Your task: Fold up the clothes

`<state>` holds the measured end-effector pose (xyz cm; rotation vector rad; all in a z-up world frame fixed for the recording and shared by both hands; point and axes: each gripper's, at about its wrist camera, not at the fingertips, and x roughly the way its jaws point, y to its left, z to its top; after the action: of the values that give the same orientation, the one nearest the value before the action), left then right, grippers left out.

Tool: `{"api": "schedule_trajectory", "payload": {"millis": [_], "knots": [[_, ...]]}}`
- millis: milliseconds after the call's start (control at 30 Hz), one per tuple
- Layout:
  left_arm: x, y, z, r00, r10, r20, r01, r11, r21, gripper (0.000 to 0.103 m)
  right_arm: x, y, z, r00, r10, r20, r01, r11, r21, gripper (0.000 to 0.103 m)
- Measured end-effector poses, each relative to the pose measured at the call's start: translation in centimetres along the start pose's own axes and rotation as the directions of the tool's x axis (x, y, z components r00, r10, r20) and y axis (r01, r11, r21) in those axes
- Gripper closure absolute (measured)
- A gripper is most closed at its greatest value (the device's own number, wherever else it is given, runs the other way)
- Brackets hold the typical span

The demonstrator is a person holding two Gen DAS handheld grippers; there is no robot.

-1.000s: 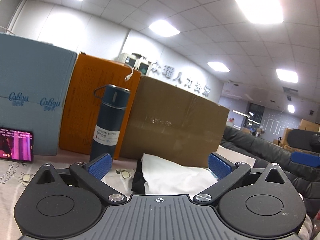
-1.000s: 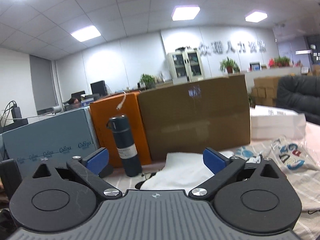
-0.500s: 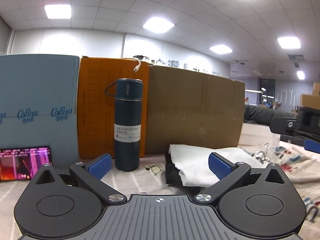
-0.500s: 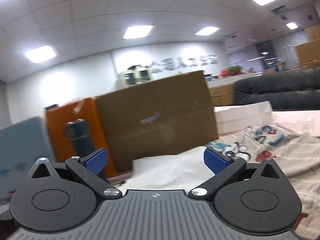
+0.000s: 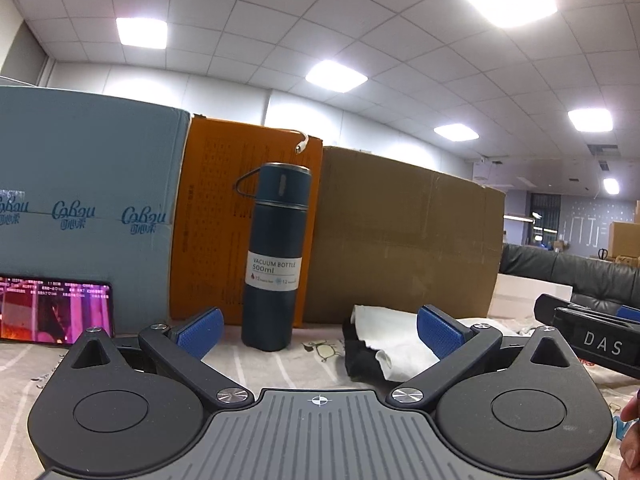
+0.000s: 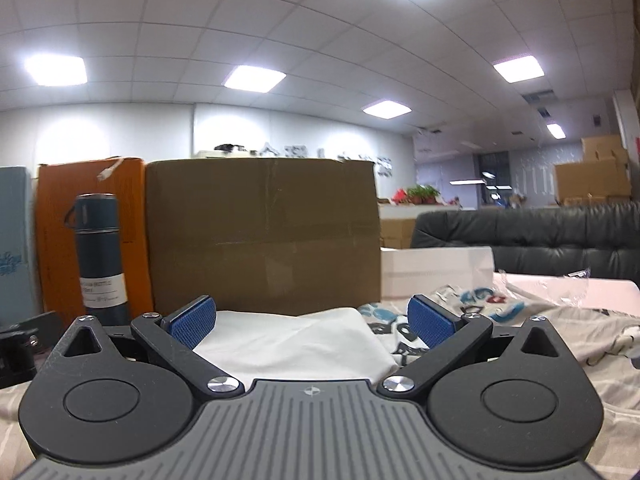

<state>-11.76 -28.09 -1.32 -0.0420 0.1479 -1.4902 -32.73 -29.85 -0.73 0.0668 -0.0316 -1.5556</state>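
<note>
Left gripper (image 5: 318, 330): jaws held apart, nothing gripped.
Right gripper (image 6: 311, 320): jaws held apart, nothing gripped.
White garment (image 6: 292, 340): laid folded before the brown box (image 6: 262, 236).
Vacuum bottle (image 5: 276, 256): stood upright.

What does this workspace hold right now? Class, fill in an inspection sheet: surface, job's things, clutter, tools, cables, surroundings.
Surface: cartoon-print cloth covering the table.
Job's things: white garment lying on a black garment.
Clutter: vacuum bottle, upright; lit phone; blue box, orange box, brown carton, white box.
Tools: left tool and right tool both open, holding nothing.
Cables: white cable end on the orange box.
Surroundings: office, black sofa, ceiling lights.
</note>
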Motion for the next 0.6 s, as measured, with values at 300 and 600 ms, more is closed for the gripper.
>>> {"api": "schedule_trajectory", "payload": {"millis": [300, 600], "knots": [[-0.60, -0.70, 0.04, 0.999, 0.019, 0.030, -0.021, 0.999, 0.048, 0.000, -0.17, 0.02, -0.09, 0.999, 0.038, -0.009, -0.038, 0.999, 0.014, 0.000], [-0.96, -0.96, 0.11, 0.998, 0.029, 0.055, -0.033, 0.997, 0.066, 0.000, -0.19, 0.43, -0.20, 0.998, 0.066, -0.015, -0.066, 0.998, 0.003, 0.000]]}}
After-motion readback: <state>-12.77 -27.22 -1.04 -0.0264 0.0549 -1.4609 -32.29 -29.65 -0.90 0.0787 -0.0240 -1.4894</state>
